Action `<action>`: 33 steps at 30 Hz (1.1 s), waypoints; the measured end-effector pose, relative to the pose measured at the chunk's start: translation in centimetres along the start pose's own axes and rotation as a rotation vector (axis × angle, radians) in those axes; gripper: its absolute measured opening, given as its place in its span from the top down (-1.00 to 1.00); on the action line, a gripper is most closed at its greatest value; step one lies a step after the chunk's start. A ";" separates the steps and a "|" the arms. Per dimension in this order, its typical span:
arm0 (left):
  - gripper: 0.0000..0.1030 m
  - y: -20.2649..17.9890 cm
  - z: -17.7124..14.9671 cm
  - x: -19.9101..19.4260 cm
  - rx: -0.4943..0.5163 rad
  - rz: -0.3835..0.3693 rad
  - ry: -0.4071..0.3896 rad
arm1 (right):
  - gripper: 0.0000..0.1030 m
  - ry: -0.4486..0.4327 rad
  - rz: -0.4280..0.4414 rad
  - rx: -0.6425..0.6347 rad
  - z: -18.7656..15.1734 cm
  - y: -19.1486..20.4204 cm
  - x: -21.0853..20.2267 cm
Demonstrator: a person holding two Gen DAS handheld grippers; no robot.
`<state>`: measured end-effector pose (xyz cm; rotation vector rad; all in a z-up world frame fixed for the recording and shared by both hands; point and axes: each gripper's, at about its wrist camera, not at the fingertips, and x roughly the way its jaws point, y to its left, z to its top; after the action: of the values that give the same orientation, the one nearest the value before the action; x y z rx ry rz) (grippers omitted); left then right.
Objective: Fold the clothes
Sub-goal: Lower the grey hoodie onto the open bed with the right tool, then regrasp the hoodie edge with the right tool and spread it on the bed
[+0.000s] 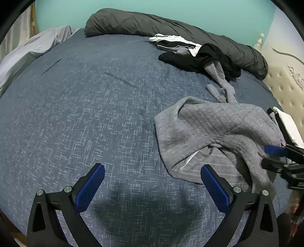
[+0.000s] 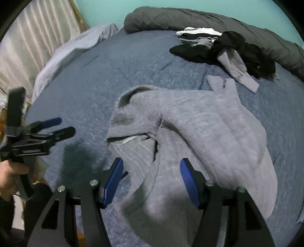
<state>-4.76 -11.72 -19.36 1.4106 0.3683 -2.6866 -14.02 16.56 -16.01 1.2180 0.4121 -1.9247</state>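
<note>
Folding status: grey hoodie [image 2: 190,129] lies crumpled, unfolded, on bed [image 1: 76,114]; zipper edge showing; one sleeve trails toward 1 o'clock
Hoodie pos: approx 3 o'clock in left wrist view; dead centre, 12 o'clock, in right wrist view
Pile: dark heap of clothes [image 1: 199,57], black, grey and white pcs, at 1 o'clock near far edge; all bunched, none folded; no folded stack visible anywhere
Left gripper [image 1: 152,188]: jaws spread wide, nothing between them; hovers over bare bedspread, hoodie just beside it at 2 o'clock
Right gripper [image 2: 152,180]: jaws apart, hoodie fabric lies below and between them; not pinched as far as seen; view blurred
Left to do (judgement): whole job, per what shows; hoodie needs spreading flat before any fold; pile after
Surface: blue bedspread w/ white crosshatch weave; soft, few creases
Room: dark grey rolled duvet [image 1: 171,28] along 12 o'clock edge; pale sheet [image 1: 38,43] at 10 o'clock; teal wall [image 1: 152,9]; curtain [image 2: 38,38] at 10 o'clock in right wrist view; tufted headboard [image 1: 285,85] at 3 o'clock
</note>
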 end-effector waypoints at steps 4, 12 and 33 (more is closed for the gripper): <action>-0.99 0.3 -0.1 0.2 -0.012 -0.012 0.000 | -0.05 0.046 -0.077 -0.044 0.3 0.1 2.5; -0.99 0.8 0.3 0.5 -0.020 -0.014 -0.005 | 0.84 0.034 -0.151 -0.065 0.4 -1.6 3.1; -0.99 -3.4 1.3 0.6 0.013 -0.073 -0.001 | 0.85 -0.171 -0.300 0.266 0.2 -18.1 -8.7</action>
<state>-6.77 -8.75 -18.51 1.4262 0.4109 -2.7522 -26.18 31.68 -10.94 1.1964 0.2658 -2.3826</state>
